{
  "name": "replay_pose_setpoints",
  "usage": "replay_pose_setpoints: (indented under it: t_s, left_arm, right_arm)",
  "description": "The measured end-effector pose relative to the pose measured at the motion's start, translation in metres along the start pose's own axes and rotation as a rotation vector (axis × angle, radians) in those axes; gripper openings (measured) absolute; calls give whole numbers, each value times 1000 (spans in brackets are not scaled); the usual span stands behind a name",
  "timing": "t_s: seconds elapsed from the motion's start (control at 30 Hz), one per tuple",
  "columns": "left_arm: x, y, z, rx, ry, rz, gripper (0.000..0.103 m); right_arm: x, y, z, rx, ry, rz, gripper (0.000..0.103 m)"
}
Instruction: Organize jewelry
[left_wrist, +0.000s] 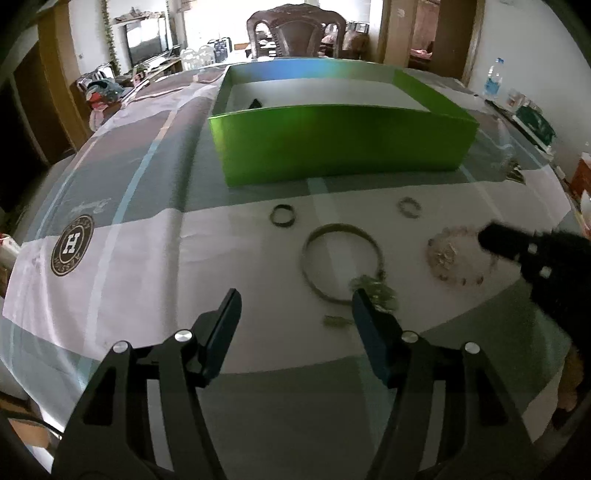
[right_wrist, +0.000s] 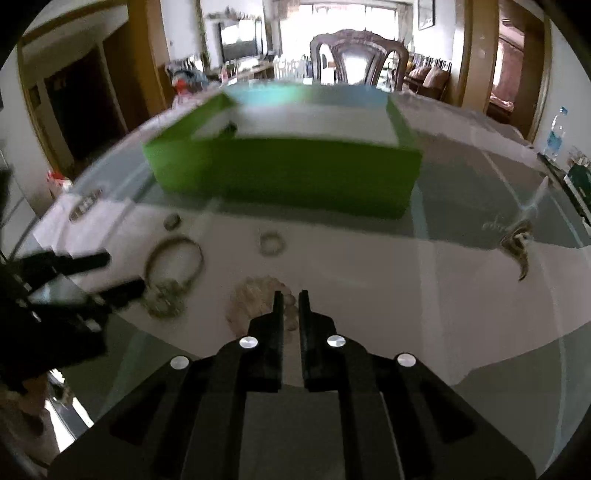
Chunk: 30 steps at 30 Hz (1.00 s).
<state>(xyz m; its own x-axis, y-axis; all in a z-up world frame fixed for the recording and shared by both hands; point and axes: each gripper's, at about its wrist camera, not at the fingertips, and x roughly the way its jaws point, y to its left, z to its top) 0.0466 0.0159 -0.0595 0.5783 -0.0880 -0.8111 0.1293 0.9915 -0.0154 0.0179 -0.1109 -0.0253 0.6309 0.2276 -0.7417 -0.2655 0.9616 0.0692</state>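
the desk (left_wrist: 229, 258) wears a patched grey-and-white cloth, and the green box (left_wrist: 340, 147) stands open at its far middle, with a small dark thing inside near its left wall in both views. behind it is a carved chair (left_wrist: 295, 29).

the left view is sharp and shows the left claw (left_wrist: 295, 306) spread wide above the cloth with nothing between its pads; its right pad is just beside the hoop (left_wrist: 341, 264) and the tangled charm on the hoop's near edge. only this view shows the round "h" logo (left_wrist: 72, 245) on the cloth. it also shows the right claw (left_wrist: 487, 236) as a dark tip over the beads (left_wrist: 458, 258).

the right view is blurred. there the right claw (right_wrist: 290, 295) is pressed together, its tips over the beads (right_wrist: 258, 295); whether it pinches them i cannot tell. only here is a twisted chain (right_wrist: 519, 240) clear, well apart to the right.

the dark ring (left_wrist: 282, 216) and pale ring (left_wrist: 409, 206) lie between hoop and box.
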Motion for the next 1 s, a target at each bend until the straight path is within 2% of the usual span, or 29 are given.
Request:
replay_pose_setpoints:
  t_s: [0.1, 0.33, 0.37, 0.4, 0.43, 0.47, 0.53, 0.73, 0.87, 0.97, 1.0]
  left_arm:
    - [-6, -13, -2, 38, -3, -42, 67]
    - [3, -38, -5, 80, 23, -53, 67]
    - [6, -38, -5, 79, 28, -51, 64]
    - [9, -38, -5, 78, 37, -48, 51]
    - [11, -36, -4, 77, 46, -46, 44]
    - [10, -33, -5, 75, 40, -50, 41]
    - [9, -28, -6, 67, 40, -52, 27]
    - [4, 0, -13, 21, 36, -25, 27]
    - [-1, 11, -19, -4, 33, -7, 28]
    - [-3, 14, -19, -12, 30, -4, 41]
    - [-4, 14, -18, -11, 24, -2, 47]
  right_arm:
    - [-18, 0, 6, 4, -42, -1, 8]
    - [-35, -3, 19, 20, -84, 45, 8]
    - [-35, -4, 19, 25, -83, 42, 8]
    - [-33, -6, 17, 31, -76, 30, 8]
    - [-31, -9, 16, 36, -69, 22, 8]
    - [-31, -13, 14, 46, -62, 11, 8]
    - [-28, -24, 6, 75, -48, -20, 8]
    - [-14, -70, -24, 199, 30, -106, 8]
    - [-3, -87, -40, 247, 76, -134, 8]
    - [-2, -85, -41, 243, 67, -141, 11]
    - [-2, -83, -41, 238, 66, -145, 19]
